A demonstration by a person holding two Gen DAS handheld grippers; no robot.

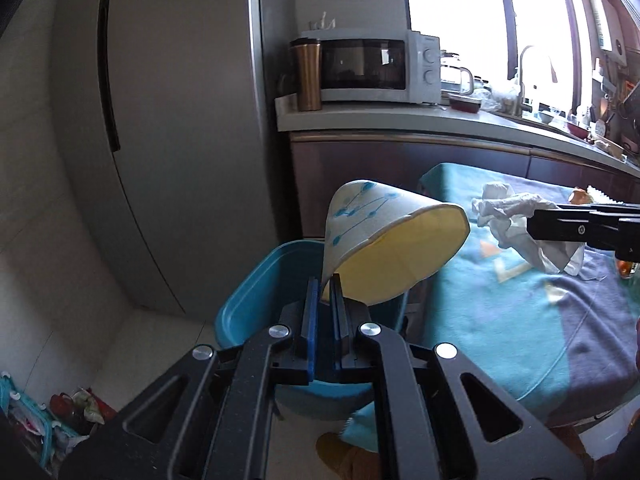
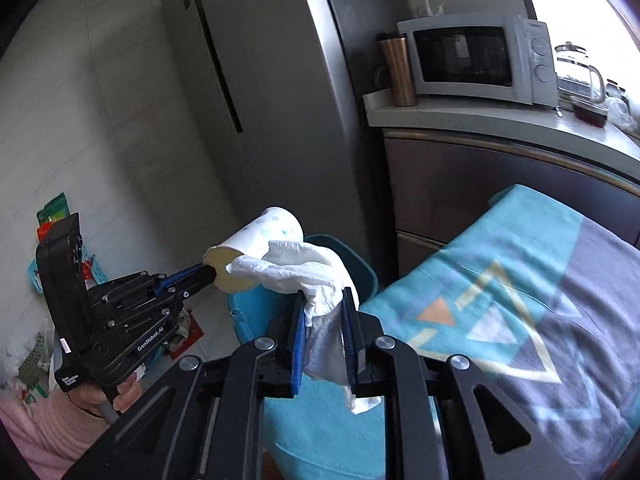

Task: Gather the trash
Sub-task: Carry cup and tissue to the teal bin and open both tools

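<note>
My left gripper [image 1: 326,284] is shut on the rim of a white paper cup [image 1: 384,236] with blue dots and a yellow inside, held tilted above a blue trash bin [image 1: 256,284]. In the right wrist view the same left gripper [image 2: 206,270] holds the cup [image 2: 260,240] over the bin [image 2: 356,264]. My right gripper [image 2: 324,300] is shut on a crumpled white tissue [image 2: 312,272], held next to the cup above the bin. In the left wrist view the tissue [image 1: 516,212] hangs from the right gripper's fingers [image 1: 560,228].
A table with a teal and grey patterned cloth [image 2: 520,300] stands right of the bin. A grey fridge [image 1: 160,140] is behind. A counter [image 1: 400,120] holds a microwave [image 1: 372,66] and a copper tumbler [image 1: 308,76]. Clutter lies on the floor [image 1: 40,420] at left.
</note>
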